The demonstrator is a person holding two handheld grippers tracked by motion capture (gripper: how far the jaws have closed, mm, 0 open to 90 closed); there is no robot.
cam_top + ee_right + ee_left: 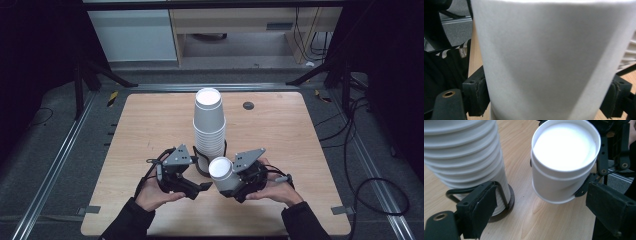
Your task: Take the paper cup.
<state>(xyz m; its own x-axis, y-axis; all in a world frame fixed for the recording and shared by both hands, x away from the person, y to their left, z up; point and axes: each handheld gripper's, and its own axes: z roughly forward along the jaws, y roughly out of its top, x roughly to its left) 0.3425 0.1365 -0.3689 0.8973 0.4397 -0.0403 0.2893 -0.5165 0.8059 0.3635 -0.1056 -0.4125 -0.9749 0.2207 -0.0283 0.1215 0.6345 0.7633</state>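
Note:
A tall stack of white paper cups [209, 125] stands upright in a dark round holder [510, 202] with a wire loop, at the table's middle. A single white cup [221, 173] is tilted just in front of the stack, with my right gripper [231, 187] shut on its wall. In the right gripper view the cup [549, 62] sits between both pads [476, 97]. My left gripper [196, 180] is open to the left of that cup and in front of the stack. In its own view the left gripper [544, 215] has wide-apart jaws, with the cup [564, 162] beyond them and the stack [466, 152] at left.
The wooden table [145, 125] has a small dark round grommet [248, 105] at the back right. Metal rails [60, 150] run along both sides. Cables [360, 165] lie on the floor at right, and cabinets [135, 35] stand behind.

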